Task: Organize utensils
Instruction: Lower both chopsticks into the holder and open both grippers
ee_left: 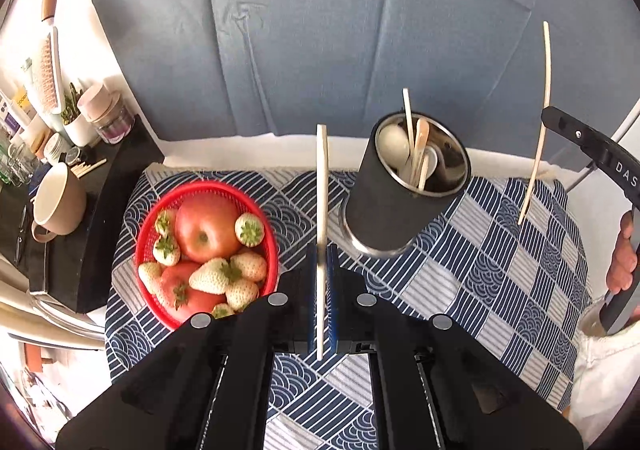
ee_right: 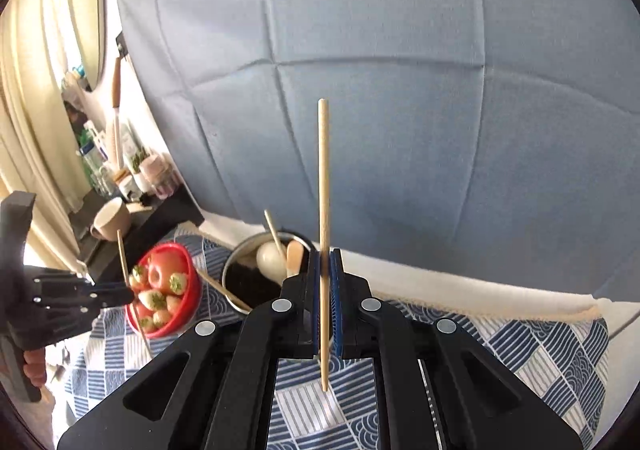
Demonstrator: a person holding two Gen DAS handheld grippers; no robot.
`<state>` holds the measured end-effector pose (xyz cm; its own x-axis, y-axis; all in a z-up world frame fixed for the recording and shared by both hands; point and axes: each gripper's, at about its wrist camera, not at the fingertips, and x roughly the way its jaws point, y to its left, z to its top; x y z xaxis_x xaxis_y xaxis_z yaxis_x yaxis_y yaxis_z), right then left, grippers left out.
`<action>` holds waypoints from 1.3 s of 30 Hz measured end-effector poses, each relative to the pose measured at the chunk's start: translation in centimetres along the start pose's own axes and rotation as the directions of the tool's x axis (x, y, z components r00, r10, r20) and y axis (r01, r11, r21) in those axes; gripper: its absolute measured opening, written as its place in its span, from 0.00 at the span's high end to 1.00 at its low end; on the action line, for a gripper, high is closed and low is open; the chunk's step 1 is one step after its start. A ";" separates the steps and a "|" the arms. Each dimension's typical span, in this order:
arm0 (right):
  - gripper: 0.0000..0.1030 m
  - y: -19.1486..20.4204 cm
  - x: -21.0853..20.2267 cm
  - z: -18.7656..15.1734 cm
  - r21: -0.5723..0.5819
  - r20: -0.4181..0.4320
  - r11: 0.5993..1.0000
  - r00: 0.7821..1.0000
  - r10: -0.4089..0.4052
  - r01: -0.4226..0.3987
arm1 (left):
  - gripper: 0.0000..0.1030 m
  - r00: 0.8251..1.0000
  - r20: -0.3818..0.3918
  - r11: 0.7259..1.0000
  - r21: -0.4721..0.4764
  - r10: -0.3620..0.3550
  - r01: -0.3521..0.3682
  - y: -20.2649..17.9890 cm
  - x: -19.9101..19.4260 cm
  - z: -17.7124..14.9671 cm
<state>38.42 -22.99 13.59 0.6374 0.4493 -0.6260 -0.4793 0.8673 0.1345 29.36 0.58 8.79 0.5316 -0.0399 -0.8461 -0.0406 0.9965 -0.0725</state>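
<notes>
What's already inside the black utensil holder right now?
The utensil holder holds a white spoon, a wooden spoon and one upright chopstick. Its wall hides their lower ends and whatever sits at the bottom.

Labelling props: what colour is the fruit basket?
Red basket, clearest in the left wrist view.

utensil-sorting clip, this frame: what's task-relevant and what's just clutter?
Task-relevant:
- left gripper, shut on one chopstick
- right gripper, shut on a second chopstick
- utensil holder, already holding spoons and a stick

Clutter:
- red basket of fruit
- beige mug on the side shelf
- hairbrush hanging on the wall
- patterned cloth
</notes>
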 end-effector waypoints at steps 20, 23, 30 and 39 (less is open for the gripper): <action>0.95 0.9 2.2 5.5 -0.018 0.156 0.981 0.968 0.195 -0.195 | 0.95 0.985 0.171 0.999 0.043 0.000 -0.007 -3.3 -3.8 9.9; 0.95 1.2 3.2 5.2 -0.024 0.139 0.976 0.966 0.218 -0.217 | 0.95 0.983 0.181 0.998 0.062 0.003 -0.015 -4.1 -4.2 10.6; 0.95 1.5 4.5 4.3 -0.039 0.107 0.979 0.974 0.201 -0.198 | 0.95 0.985 0.163 0.995 0.094 -0.052 0.037 -6.0 -2.5 11.3; 0.85 1.7 5.7 2.8 -0.062 0.055 0.986 0.986 0.157 -0.154 | 0.66 0.991 0.122 0.994 0.099 -0.061 0.049 -6.9 -0.1 10.2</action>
<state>42.94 -18.36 12.41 0.5865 0.5911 -0.5537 -0.6081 0.7729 0.1810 38.24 -5.50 14.77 0.6327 -0.0913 -0.7690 0.0697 0.9957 -0.0610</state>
